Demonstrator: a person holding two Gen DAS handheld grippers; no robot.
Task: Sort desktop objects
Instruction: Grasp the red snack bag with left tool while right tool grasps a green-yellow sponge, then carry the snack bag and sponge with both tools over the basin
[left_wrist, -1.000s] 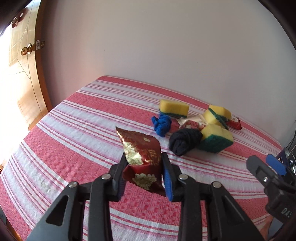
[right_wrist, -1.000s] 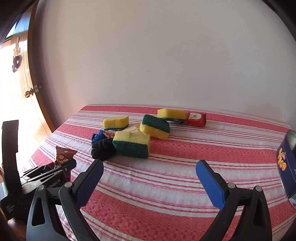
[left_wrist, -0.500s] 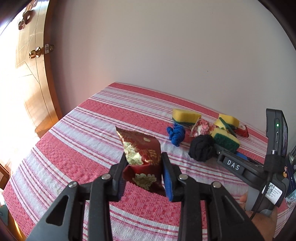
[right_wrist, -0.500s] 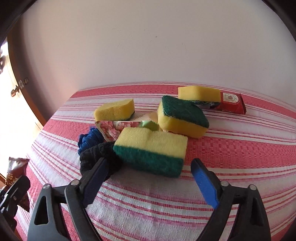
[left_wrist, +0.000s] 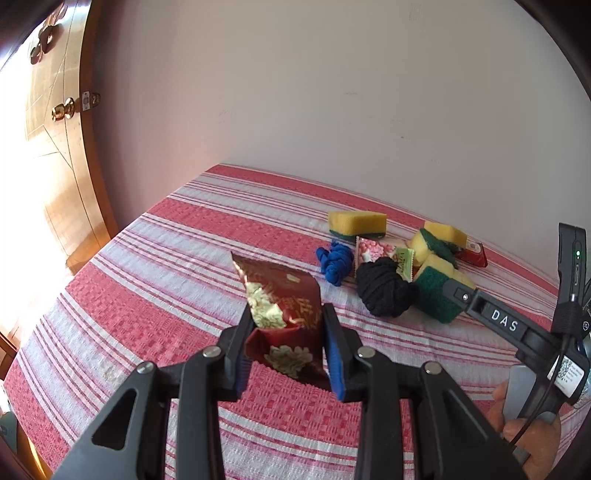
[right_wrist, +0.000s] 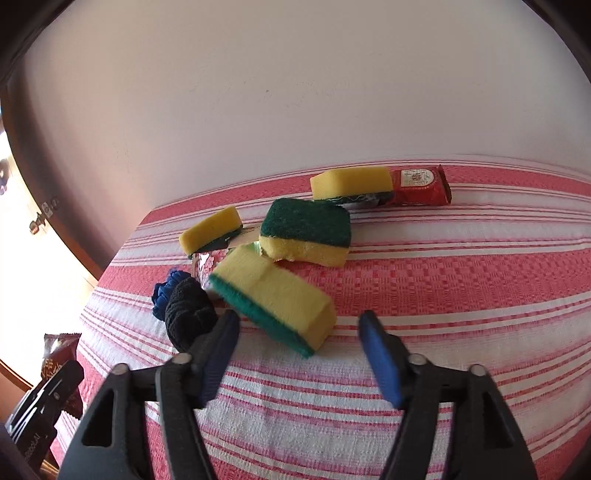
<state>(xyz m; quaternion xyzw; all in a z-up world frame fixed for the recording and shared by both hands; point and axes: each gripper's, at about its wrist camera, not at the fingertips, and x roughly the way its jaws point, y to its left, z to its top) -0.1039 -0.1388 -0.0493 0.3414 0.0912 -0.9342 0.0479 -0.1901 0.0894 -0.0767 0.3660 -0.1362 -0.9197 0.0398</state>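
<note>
Meanwhile, left gripper (left_wrist: 286, 347) clamped on a dark red snack packet (left_wrist: 284, 306), held above the red-and-white striped tablecloth (left_wrist: 147, 295); right gripper (right_wrist: 297, 354) with jaws opening, nothing pressed between them, its tips just short of the nearest yellow-green sponge (right_wrist: 273, 295); black cloth bundle (right_wrist: 188, 314) touching its left finger; three more sponges and a red wrapper beyond.

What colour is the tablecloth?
Red and white stripes, woven check texture; clearest in the right wrist view.
</note>
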